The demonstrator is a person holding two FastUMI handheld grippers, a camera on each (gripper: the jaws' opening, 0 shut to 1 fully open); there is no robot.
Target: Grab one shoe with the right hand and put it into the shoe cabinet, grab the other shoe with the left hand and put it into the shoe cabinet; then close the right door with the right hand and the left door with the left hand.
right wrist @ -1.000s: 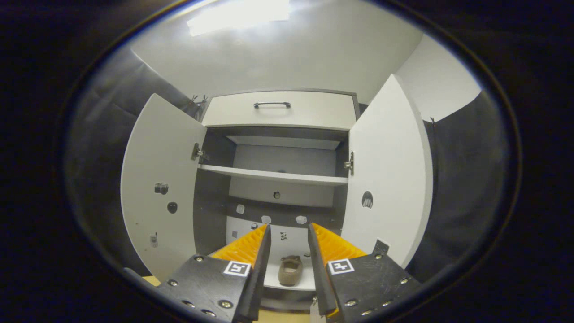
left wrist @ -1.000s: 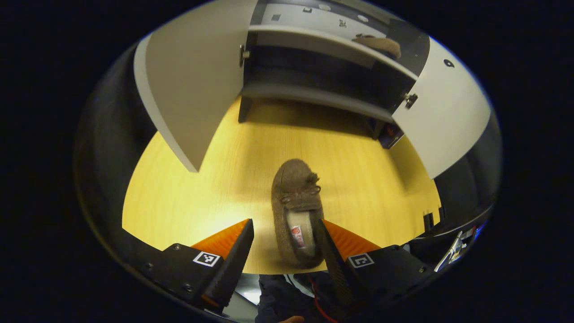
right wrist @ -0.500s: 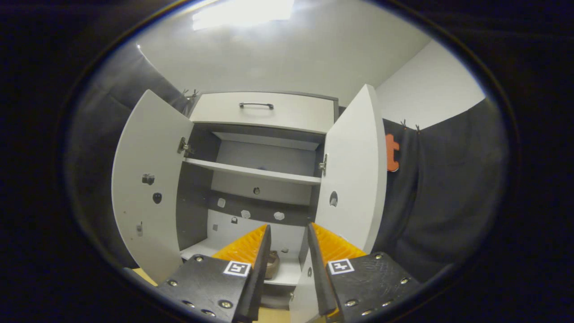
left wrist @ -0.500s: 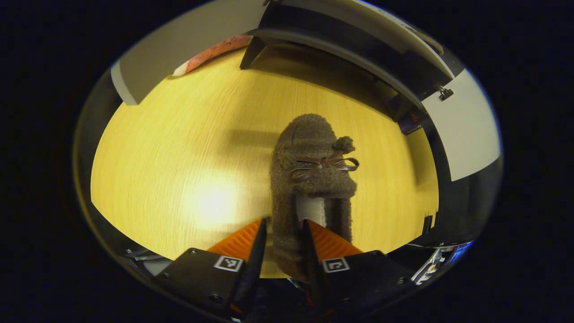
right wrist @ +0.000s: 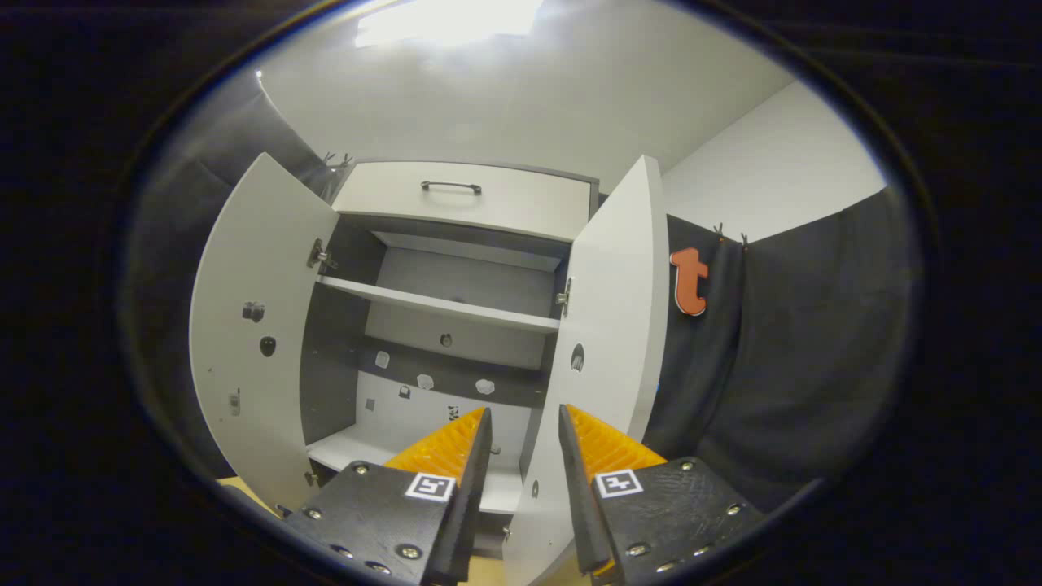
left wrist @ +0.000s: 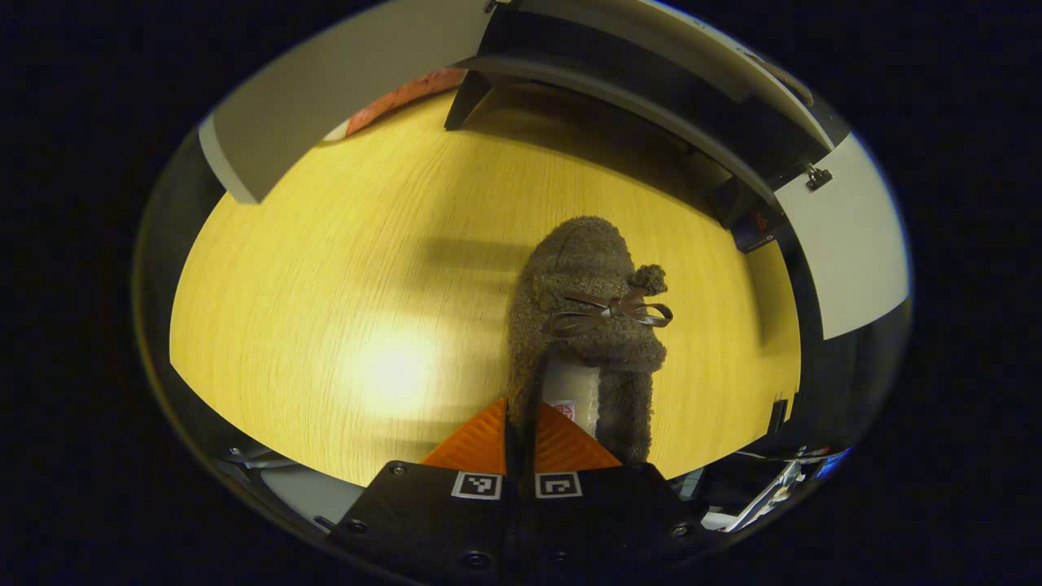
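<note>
A brown fuzzy shoe (left wrist: pixel 586 277) with a thin bow lies on the wooden floor (left wrist: pixel 342 285), toe toward the shoe cabinet (left wrist: pixel 651 114). My left gripper (left wrist: pixel 521 411) is shut on the shoe's left side wall near the heel. In the right gripper view the cabinet (right wrist: pixel 440 325) stands with both doors open. My right gripper (right wrist: pixel 521 456) is open and holds nothing. The front edge of the right door (right wrist: pixel 610 309) stands just beyond its fingers.
The left door (right wrist: pixel 244 325) swings wide; it also shows in the left gripper view as the left door (left wrist: pixel 342 89), opposite the right door (left wrist: pixel 855 244). A middle shelf (right wrist: pixel 431 303) and a bottom shelf (right wrist: pixel 346 448) are inside. A drawer (right wrist: pixel 464 199) sits on top.
My left gripper's fingers have shut on the shoe's side wall. My right gripper has swung right, so the right door's edge now lies ahead and the shoe inside the cabinet has slipped from sight.
</note>
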